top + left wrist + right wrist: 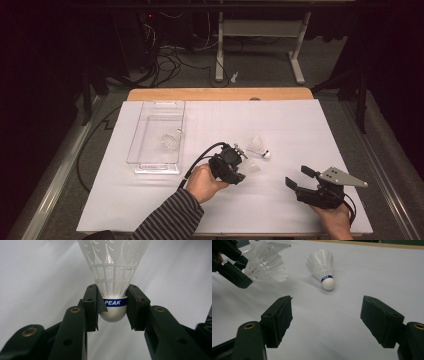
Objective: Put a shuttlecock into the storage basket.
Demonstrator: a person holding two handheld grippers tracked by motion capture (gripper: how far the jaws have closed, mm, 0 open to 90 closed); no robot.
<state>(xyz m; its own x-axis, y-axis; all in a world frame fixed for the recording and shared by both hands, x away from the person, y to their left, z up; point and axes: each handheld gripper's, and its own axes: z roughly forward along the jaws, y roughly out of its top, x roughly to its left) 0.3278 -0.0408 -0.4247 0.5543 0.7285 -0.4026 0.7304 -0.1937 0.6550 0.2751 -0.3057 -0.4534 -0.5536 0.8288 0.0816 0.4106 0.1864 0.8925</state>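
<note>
My left gripper (242, 167) is shut on the white cork of a shuttlecock (253, 168), near the middle of the table. In the left gripper view the two pads (91, 305) clamp the cork at its blue band, and the white skirt of the shuttlecock (112, 265) points away from the camera. A second shuttlecock (258, 147) lies on its side just beyond, cork towards the right. In the right gripper view this loose shuttlecock (322, 265) lies ahead of my right gripper (327, 320), which is open with nothing in it. My right gripper (298, 176) rests at the front right.
A clear plastic tray (142, 162) stands at the left of the white sheet (280, 120), with a third shuttlecock (169, 142) inside it. The left gripper's cable (200, 155) loops beside the tray. The table's wooden back edge (220, 94) runs behind.
</note>
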